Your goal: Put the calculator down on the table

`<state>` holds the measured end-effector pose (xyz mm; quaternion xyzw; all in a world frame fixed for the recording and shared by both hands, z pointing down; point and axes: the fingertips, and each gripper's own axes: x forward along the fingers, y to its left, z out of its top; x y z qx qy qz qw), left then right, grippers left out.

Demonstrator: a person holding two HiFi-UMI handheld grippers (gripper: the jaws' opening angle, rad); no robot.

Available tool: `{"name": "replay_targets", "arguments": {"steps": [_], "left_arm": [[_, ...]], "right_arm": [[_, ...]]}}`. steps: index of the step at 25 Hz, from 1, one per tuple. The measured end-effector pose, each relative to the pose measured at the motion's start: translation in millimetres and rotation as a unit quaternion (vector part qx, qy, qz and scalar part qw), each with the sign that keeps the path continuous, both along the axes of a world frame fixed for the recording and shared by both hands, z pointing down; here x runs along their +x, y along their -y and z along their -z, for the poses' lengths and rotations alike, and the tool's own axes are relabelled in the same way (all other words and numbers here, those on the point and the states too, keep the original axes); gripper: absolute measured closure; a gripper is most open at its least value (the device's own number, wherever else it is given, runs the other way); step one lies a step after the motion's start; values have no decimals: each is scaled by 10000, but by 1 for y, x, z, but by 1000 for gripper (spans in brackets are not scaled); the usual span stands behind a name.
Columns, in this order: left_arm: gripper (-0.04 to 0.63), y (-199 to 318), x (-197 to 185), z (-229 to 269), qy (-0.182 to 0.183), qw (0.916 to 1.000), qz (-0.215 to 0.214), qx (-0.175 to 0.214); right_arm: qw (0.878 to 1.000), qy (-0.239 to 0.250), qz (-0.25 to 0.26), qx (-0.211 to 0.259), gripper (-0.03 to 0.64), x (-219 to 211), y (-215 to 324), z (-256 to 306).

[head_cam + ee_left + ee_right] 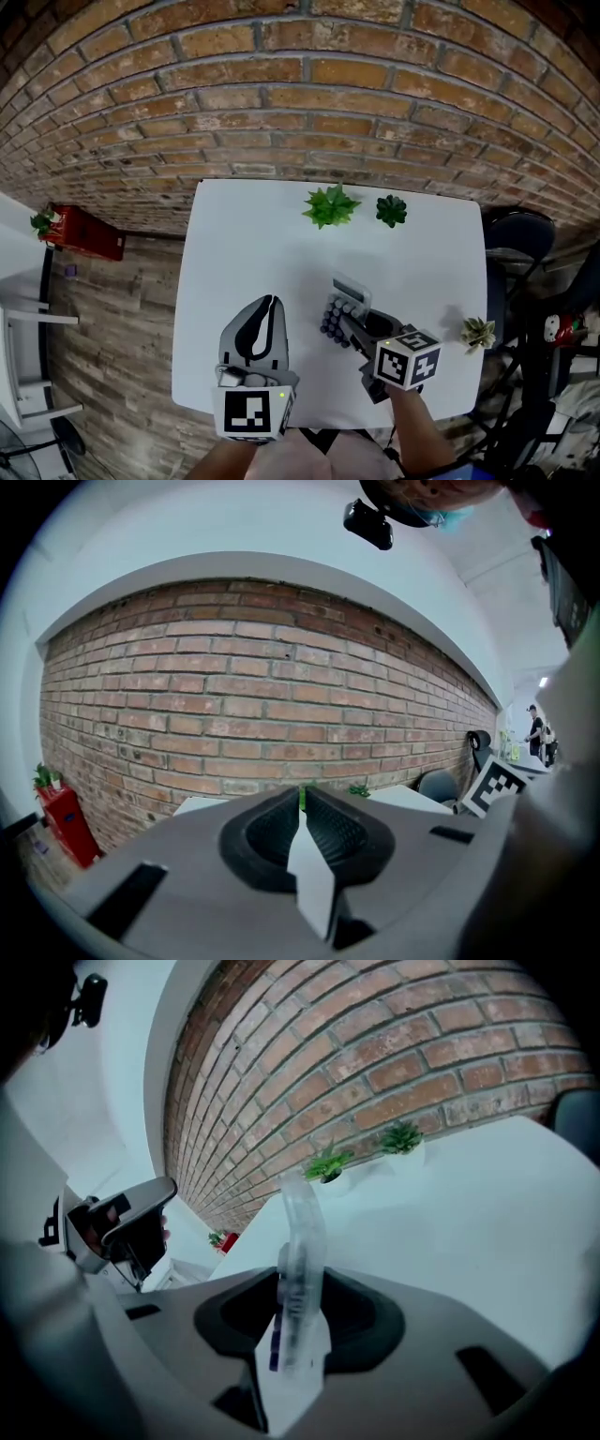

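Note:
The calculator (pixel 343 302), pale with dark keys, is tilted just above the white table (pixel 253 244), right of centre. My right gripper (pixel 339 319) is shut on its near end. In the right gripper view the calculator (pixel 302 1232) stands edge-on between the black pads (pixel 361 1312), sticking out over the table (pixel 469 1222). My left gripper (pixel 270 306) hovers over the table's front left with its jaws shut and nothing in them. In the left gripper view, my left gripper (pixel 302 803) has its pads meeting at the tips, pointing toward the brick wall.
Two green potted plants (pixel 330 205) (pixel 391 210) stand at the table's far edge, and a small pale plant (pixel 478 331) sits at its right edge. A dark chair (pixel 520 234) is to the right. A red object (pixel 84 232) sits on the floor at left.

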<state>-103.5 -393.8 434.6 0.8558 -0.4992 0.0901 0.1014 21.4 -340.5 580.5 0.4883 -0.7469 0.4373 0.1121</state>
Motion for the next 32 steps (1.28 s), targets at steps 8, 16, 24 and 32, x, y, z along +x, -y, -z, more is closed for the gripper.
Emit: {"name": "replay_targets", "arguments": {"steps": [8,16,24,32], "left_arm": [[568,11,6,-5,125,9999,-94,-17],[568,17,5,-9,190,9997,-115,-60],[568,15,1,-8,164,9998,-98,-46],[568,7,4,2,78,9999,-123,53]], "right_arm": [[9984,250,-178,-471,437,12,9,-18],[9974,-132,-166,-682,386,19,11,-31],[9961,-226,-31,-856,306,17,6,-38],[9948,-584,-8,-832,262,32,2,-28]]}}
